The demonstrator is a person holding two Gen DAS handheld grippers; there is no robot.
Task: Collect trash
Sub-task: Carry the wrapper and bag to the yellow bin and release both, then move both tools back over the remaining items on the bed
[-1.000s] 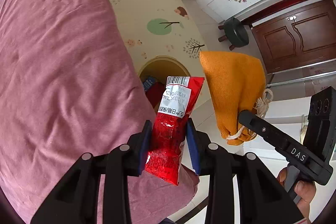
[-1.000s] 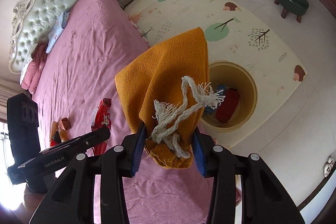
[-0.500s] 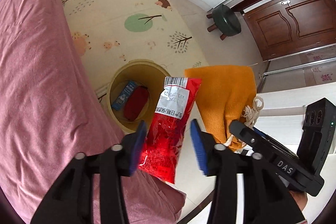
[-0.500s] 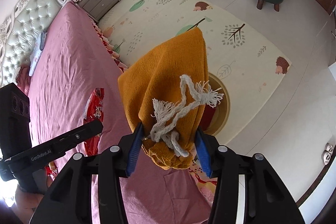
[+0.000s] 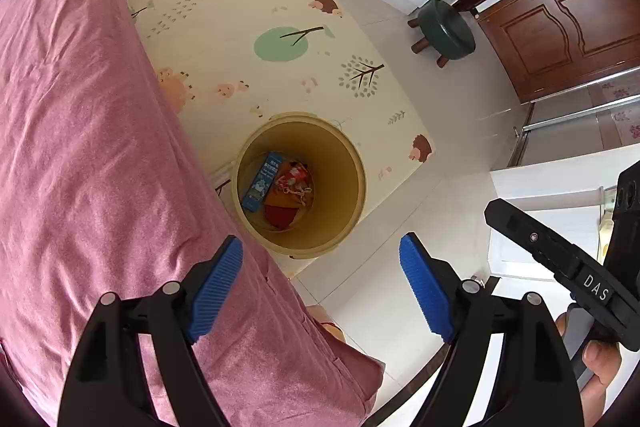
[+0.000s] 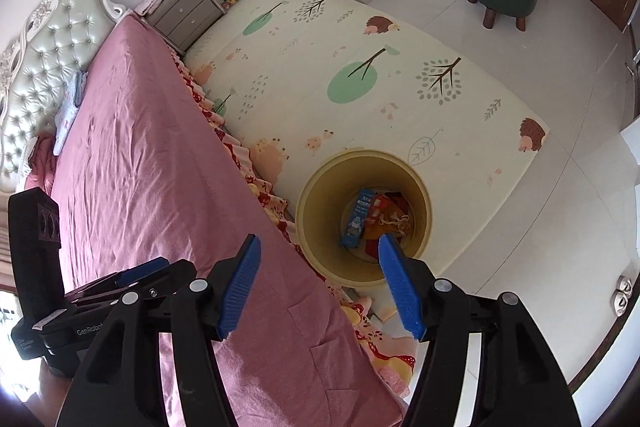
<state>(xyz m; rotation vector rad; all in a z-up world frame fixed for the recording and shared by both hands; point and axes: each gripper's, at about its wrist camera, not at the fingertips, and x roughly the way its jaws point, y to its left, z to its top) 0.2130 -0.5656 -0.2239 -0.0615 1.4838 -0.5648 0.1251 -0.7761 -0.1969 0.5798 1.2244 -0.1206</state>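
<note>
Both loads have gone from the jaws since a second ago: the red foil snack wrapper (image 5: 294, 175) and the mustard-orange knitted pouch with its cream cord (image 5: 289, 198) now lie at the bottom of the round yellow plastic bin (image 5: 357, 183), beside a blue carton (image 5: 262, 181). The left gripper (image 5: 322, 291) has just been opening and its blue-padded jaws stand wide apart with nothing between them; the right gripper (image 6: 320, 283) has likewise been opening and is empty too. Both point steeply down over the bin, which stands on the cream animal-print play mat (image 5: 224, 11) just beside the pink bedspread (image 5: 72, 131). This pair of drops looks complete. Whether more trash remains on the bed is hard to judge, since the part in view seems bare.
</note>
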